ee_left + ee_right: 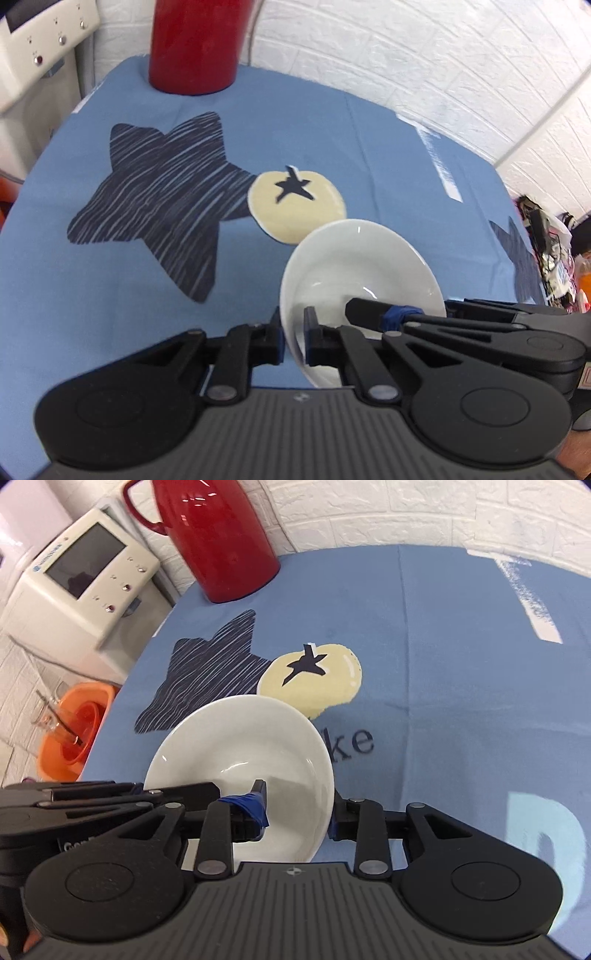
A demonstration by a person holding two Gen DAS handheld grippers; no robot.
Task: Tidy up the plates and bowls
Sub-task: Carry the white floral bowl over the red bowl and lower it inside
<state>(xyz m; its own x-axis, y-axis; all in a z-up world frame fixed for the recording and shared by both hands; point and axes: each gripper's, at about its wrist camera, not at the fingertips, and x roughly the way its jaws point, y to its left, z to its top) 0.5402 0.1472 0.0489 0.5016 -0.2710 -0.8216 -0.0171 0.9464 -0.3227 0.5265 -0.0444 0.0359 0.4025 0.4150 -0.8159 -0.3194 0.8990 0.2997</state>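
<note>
- The left gripper [294, 334] is pinching the near rim of the white bowl [354, 266], lifted and tilted over the blue tabletop [258, 277].
- The right gripper [297, 812] is straddling the opposite rim, jaws spread.
- No stack is showing; organizing looks barely begun.

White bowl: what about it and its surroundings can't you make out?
White bowl near rim: hidden by left claw in left wrist view, right claw in right wrist view.
Red jug top: left wrist view, cut off by upper edge.
Clutter beyond tablecloth: left wrist view, too small and warped.
</note>
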